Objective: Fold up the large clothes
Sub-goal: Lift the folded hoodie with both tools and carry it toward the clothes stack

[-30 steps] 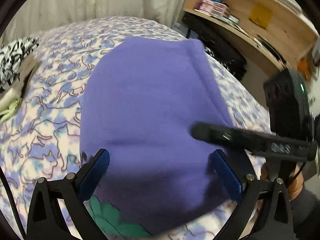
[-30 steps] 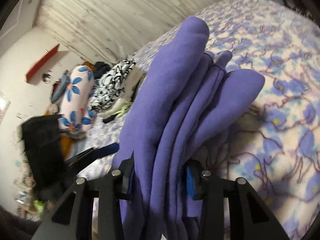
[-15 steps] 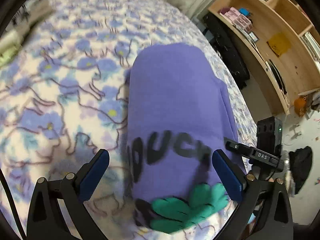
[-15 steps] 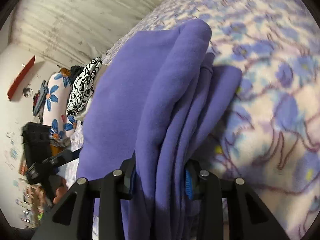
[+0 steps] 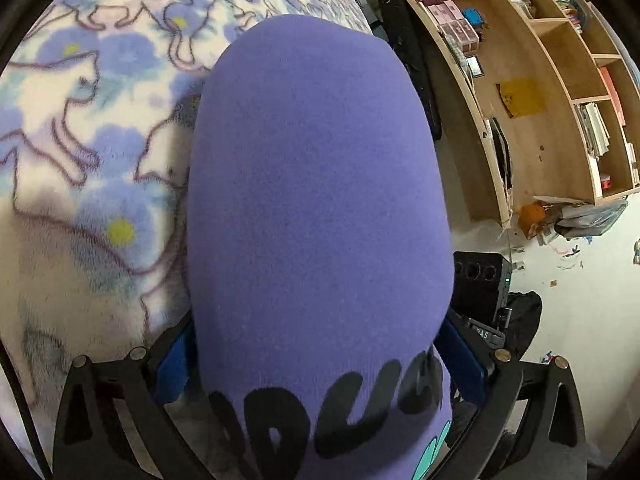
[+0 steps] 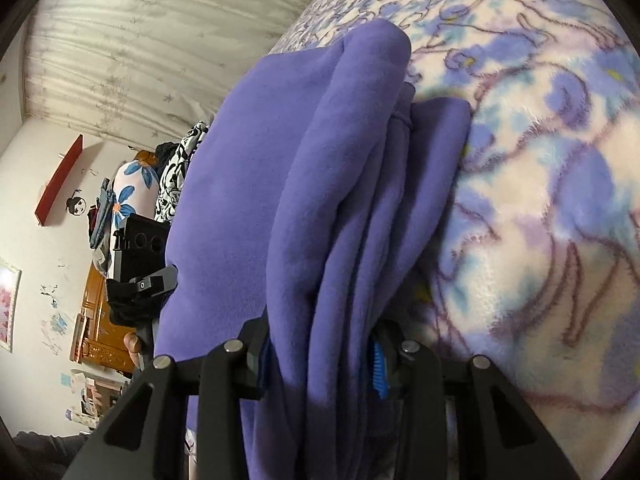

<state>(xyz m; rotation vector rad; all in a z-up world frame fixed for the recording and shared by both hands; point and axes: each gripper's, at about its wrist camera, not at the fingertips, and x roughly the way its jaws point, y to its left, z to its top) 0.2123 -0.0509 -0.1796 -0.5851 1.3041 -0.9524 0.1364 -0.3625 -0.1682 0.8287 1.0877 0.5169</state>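
A folded purple sweatshirt (image 5: 316,184) with black lettering lies on the flowered bedspread (image 5: 80,152). My left gripper (image 5: 320,360) is open, with its blue pads on either side of the fold, close above it. In the right wrist view the sweatshirt (image 6: 320,200) shows as several stacked layers, and my right gripper (image 6: 320,360) is shut on that bundle of layers at its edge. The left gripper (image 6: 140,264) also shows there, on the far side of the garment.
A wooden bookshelf (image 5: 552,92) stands past the bed edge. A black-and-white garment (image 6: 176,176) and a flowered pillow (image 6: 132,184) lie at the far end of the bed. The bedspread (image 6: 540,200) extends to the right.
The left gripper has moved down and forward over the sweatshirt, which now fills the gap between its open fingers. The right gripper keeps its hold and has lowered the layers toward the bed.
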